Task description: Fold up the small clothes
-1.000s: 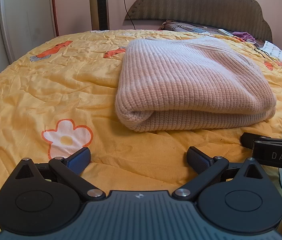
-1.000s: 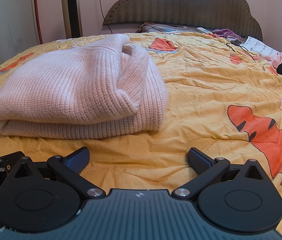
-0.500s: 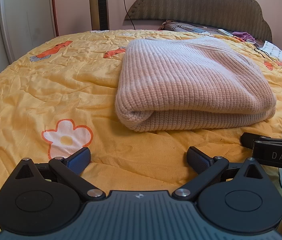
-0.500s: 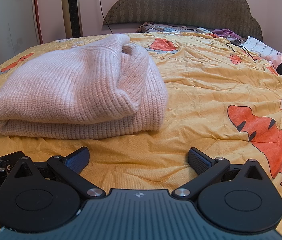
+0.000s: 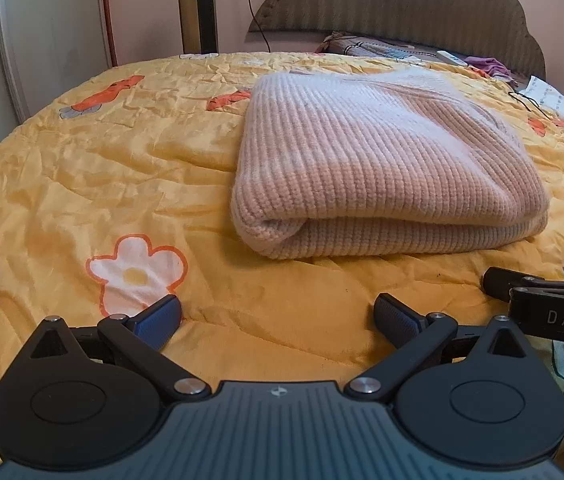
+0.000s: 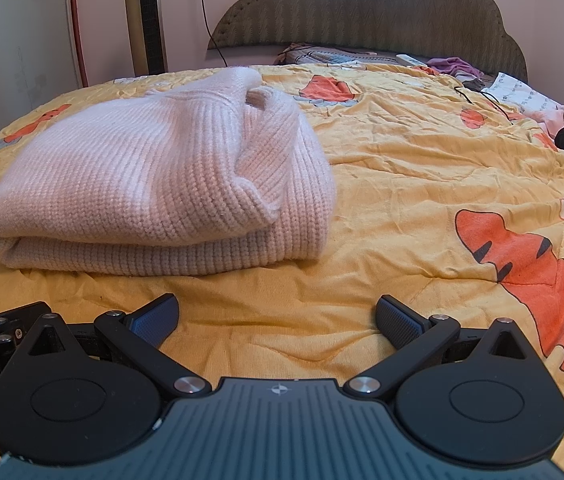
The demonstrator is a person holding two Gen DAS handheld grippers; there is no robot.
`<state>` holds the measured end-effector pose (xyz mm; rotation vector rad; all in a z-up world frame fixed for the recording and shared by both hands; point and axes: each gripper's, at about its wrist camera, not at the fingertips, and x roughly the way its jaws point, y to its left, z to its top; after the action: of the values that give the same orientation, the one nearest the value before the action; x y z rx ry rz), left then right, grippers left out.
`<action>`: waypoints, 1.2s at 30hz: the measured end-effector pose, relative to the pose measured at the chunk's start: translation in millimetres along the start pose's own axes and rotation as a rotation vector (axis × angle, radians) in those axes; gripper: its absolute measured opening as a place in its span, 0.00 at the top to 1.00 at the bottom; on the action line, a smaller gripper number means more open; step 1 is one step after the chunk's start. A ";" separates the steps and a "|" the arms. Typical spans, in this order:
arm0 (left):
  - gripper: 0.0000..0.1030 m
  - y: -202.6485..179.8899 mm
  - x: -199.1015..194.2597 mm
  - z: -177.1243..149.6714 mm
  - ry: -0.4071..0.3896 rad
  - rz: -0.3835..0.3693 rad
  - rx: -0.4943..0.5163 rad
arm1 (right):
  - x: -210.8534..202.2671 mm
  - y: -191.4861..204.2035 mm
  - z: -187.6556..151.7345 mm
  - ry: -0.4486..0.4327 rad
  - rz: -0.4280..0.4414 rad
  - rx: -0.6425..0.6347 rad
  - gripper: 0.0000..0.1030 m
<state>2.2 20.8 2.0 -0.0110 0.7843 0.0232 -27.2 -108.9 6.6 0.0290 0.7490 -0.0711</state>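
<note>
Lying on the yellow bedspread point(image 5: 82, 168) as a thick folded bundle, the pink knitted sweater point(image 5: 377, 168) looks close to finished: layers are stacked, with the rounded fold edge facing both cameras. Judging from that, the folding step itself seems done or nearly so, and what remains is either a last tidy of the loose sleeve end point(image 6: 258, 196) that bulges on the bundle's right side, or moving on to another garment.

The left gripper point(image 5: 278, 316) sits low over the bedspread just in front of the sweater, its jaws spread wide and holding nothing; the blue pads touch no knit. The right gripper point(image 6: 278, 314) is likewise spread wide and empty, near the sweater's front right corner but apart from it. Each gripper's black body shows at the edge of the other's view, so they rest side by side.

A next move would probably call for reaching forward and pinching the sleeve end to tuck it flat.
</note>
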 end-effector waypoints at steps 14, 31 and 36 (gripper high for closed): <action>0.00 -3.6 -60.7 -1.1 -0.013 -0.044 -0.038 | -59.8 -3.9 5.2 0.021 0.051 -0.061 0.00; 0.00 -6.2 -58.9 -1.9 0.010 -0.052 -0.022 | -52.0 -8.1 2.3 0.053 0.048 -0.054 0.00; 0.00 -5.4 -60.0 -1.7 0.001 -0.068 -0.018 | -50.6 -7.2 2.6 0.057 0.051 -0.050 0.00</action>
<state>-41.3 14.4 43.2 -0.0545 0.7843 -0.0340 -63.0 -113.5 43.0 0.0025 0.8062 -0.0033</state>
